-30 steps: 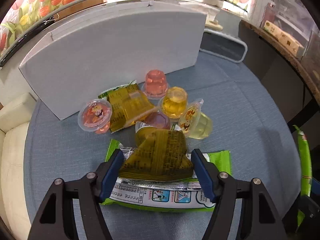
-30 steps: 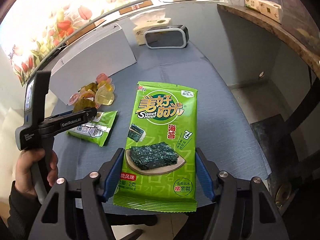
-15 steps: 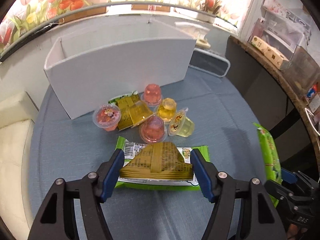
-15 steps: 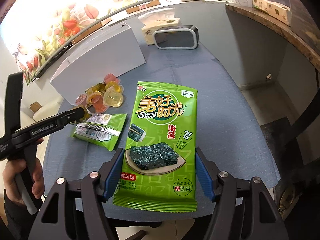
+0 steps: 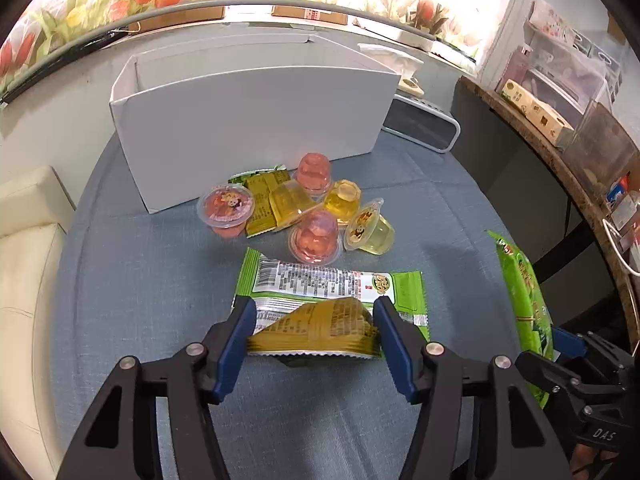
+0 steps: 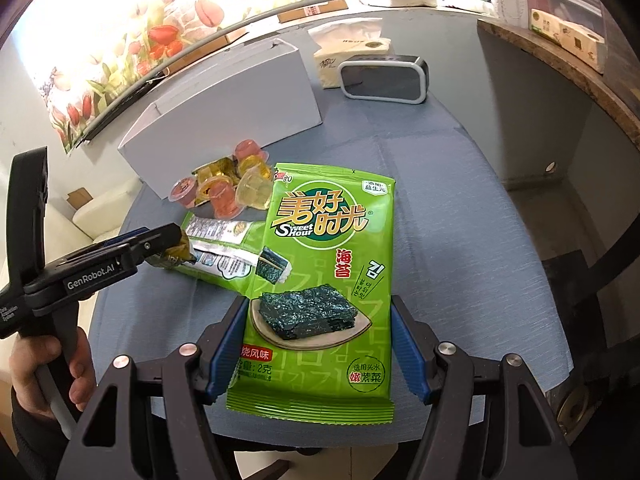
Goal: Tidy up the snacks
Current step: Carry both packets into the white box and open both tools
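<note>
The left gripper (image 5: 314, 332) has its blue fingers (image 5: 236, 338) clamped on a yellow-brown triangular snack packet (image 5: 320, 330), which hangs just above a green seaweed packet (image 5: 332, 286) lying label-side down on the blue-grey table (image 5: 152, 280); from the right wrist view the same left gripper (image 6: 176, 240) shows from the side with the yellow packet pinched at its tip, over that flat packet (image 6: 218, 248). The right gripper (image 6: 318, 350) grips a large green seaweed bag (image 6: 324, 264) by its lower part, its fingers (image 6: 224, 344) pressing both edges, and the bag stands lifted in front of the camera; in the left wrist view this bag (image 5: 524, 300) appears edge-on at the right. Behind the flat packet sits a cluster of jelly cups (image 5: 320, 216), pink and yellow, some tipped on their sides, together with another yellow-brown packet (image 5: 264, 204) lying among them. Just beyond the cluster stands an open white box (image 5: 248, 128). To its right is a dark rectangular device with a pale frame (image 6: 384, 78), and next to that a tissue box (image 6: 348, 56). A hand (image 6: 44, 376) holds the left gripper's handle.
</note>
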The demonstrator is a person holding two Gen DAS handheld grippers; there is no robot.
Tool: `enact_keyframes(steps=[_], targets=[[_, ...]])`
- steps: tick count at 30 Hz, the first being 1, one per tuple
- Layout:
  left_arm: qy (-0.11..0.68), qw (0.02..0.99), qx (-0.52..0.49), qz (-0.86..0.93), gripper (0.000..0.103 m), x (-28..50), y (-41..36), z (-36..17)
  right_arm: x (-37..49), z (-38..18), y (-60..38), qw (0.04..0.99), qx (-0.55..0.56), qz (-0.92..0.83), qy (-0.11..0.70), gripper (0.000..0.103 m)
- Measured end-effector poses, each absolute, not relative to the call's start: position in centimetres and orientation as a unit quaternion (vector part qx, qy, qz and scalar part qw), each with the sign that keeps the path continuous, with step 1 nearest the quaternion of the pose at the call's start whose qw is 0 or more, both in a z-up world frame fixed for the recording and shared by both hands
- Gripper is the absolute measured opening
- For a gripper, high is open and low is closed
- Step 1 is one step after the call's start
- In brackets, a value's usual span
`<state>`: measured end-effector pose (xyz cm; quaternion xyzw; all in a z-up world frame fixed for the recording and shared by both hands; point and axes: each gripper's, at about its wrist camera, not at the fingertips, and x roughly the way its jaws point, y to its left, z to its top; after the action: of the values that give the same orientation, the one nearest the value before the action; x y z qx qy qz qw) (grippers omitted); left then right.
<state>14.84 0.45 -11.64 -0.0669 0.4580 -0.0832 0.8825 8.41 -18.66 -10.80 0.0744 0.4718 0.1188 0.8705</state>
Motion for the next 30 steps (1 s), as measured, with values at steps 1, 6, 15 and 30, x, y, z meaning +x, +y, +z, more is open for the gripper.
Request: enact_keyframes(steps=[1,6,15,30], targets=[[0.457,0.883,-0.068,-0.084,0.064,14.8,0.5,-11.6,8.4,-10.9,-18.6,0.870,0.074,0.119,0.473,0.072],[0.446,0.888,-0.071,-0.087,0.064,14.4,0.8,-10.3,8.2,-11.0,-18.8,0.871,0.075,0.119,0.470,0.072],[0.420,0.900,-0.082,-0.085,0.064,14.7,1.8,-7.0,10.2,-9.2,-17.6,0.876,0.061,0.155,0.452,0.072],[0.354,0.930,-0.095,-0.036,0.064,24.3,7.2,1.5,26.9,-0.8,-9.4,0.887,-0.022,0.239,0.395,0.072]])
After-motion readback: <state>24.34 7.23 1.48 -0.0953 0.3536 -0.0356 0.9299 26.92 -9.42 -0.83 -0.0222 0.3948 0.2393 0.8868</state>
